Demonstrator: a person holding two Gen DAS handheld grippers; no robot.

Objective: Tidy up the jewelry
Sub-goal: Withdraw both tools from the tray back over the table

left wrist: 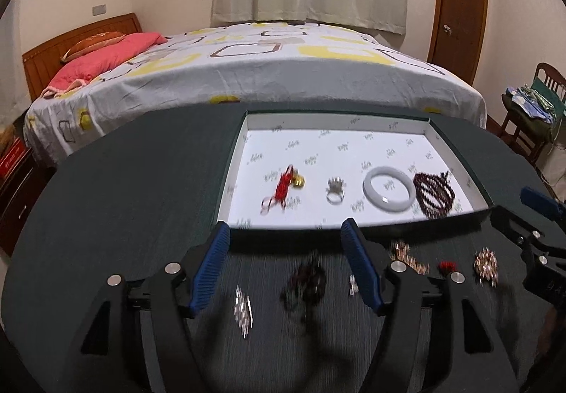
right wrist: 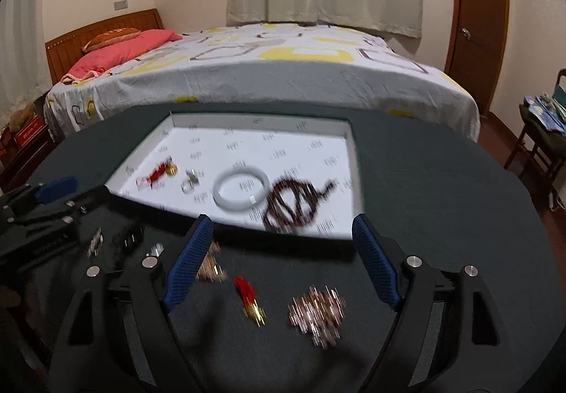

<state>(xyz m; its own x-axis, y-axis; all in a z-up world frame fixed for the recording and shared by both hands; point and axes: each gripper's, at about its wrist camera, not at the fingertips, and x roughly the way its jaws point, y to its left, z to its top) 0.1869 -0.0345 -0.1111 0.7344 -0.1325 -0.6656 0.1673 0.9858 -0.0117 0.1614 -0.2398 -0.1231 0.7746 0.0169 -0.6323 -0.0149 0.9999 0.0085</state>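
A shallow tray (left wrist: 318, 152) with a white printed lining lies on the dark table. It holds a red tassel charm (left wrist: 283, 186), a silver ring (left wrist: 335, 190), a white bangle (left wrist: 389, 189) and a dark bead bracelet (left wrist: 434, 195). In front of the tray, loose on the table, lie a silver piece (left wrist: 243, 311), a dark bead tangle (left wrist: 306, 283), a gold chain (right wrist: 210, 269), a red-and-gold tassel (right wrist: 249, 297) and a gold cluster (right wrist: 318, 315). My left gripper (left wrist: 286, 226) hangs open over the tray's near edge, holding nothing. My right gripper (right wrist: 282, 220) is open too, empty, above the loose pieces.
A bed (left wrist: 283, 74) with a patterned sheet and a pink blanket stands right behind the table. A wooden chair (left wrist: 530, 117) piled with cloth sits at the right near a brown door (left wrist: 460, 4). A dark nightstand (left wrist: 14, 188) is at the left.
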